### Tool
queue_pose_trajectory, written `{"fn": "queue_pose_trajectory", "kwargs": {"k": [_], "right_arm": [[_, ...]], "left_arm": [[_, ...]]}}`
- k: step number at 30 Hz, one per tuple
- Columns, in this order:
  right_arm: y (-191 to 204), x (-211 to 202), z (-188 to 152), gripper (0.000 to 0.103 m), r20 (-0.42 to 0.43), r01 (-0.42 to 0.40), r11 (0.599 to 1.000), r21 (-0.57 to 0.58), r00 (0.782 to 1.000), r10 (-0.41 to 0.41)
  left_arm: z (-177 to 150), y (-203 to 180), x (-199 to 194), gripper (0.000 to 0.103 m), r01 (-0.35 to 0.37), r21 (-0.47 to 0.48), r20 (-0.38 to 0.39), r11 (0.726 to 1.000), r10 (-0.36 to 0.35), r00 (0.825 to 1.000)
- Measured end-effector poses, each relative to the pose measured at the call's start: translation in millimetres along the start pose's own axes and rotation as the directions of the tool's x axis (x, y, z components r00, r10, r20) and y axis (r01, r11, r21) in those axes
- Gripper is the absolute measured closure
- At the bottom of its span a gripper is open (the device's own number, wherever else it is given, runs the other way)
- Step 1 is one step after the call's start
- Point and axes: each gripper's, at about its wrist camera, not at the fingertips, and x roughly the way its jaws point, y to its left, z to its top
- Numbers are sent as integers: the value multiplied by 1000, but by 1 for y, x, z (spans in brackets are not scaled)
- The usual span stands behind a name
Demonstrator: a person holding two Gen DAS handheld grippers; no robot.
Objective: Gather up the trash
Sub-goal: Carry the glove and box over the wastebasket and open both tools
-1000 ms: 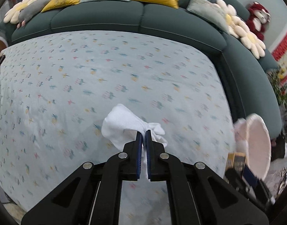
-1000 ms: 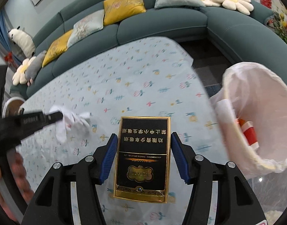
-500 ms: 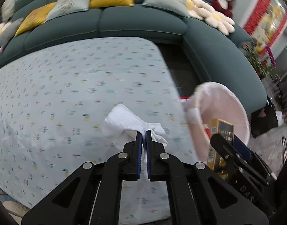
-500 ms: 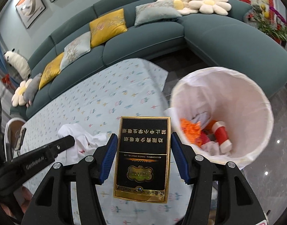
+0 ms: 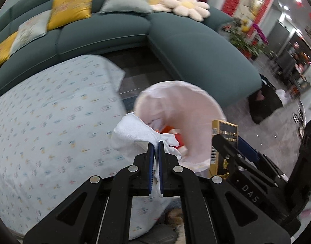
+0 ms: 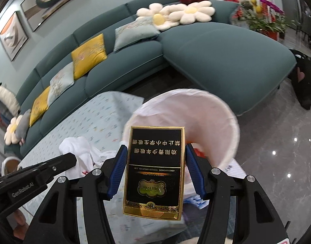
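Observation:
My left gripper (image 5: 156,145) is shut on a crumpled white tissue (image 5: 135,134) and holds it at the near rim of a pink trash bin (image 5: 196,109) lined with a white bag. Red and orange trash lies inside the bin. My right gripper (image 6: 154,158) is shut on a black and gold cigarette box (image 6: 154,168), held upright over the bin's near rim (image 6: 226,126). The box also shows in the left wrist view (image 5: 223,140), right of the tissue. The tissue shows in the right wrist view (image 6: 82,148) at the left.
A table with a pale blue patterned cloth (image 5: 43,122) is to the left of the bin. A dark green corner sofa (image 6: 216,57) with cushions runs behind. Glossy grey floor (image 6: 287,162) lies to the right.
Both grippers have moved right from over the table to the trash bin, each still holding its item. The bin now fills the middle of both views.

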Motion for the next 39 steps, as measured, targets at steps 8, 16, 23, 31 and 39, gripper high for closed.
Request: {"fn": "queue_pose_trajectory", "kwargs": {"k": [8,16,23,31,39], "right_arm": [[-38,-9,11,47,30,30,998,51,999,-31],[-58,-8,18,47,44,40,996,80,998,-43],[-62,-4,21,47,47,43,995,88,998,-47],[-61,-2,22,47,50,42,996,85,998,-47],[-52,-1,23,47,52,27,998,63,998,-30]], "left_arm": [[19,-38,16,99,60,55,-19,997,-59,998],[28,-57,25,98,75,71,-24,995,-73,997],[35,-63,29,98,74,67,-16,995,-73,997],[42,-51,25,75,41,34,5,999,-41,999],[39,-35,21,71,2,2,17,1000,-2,1000]]}}
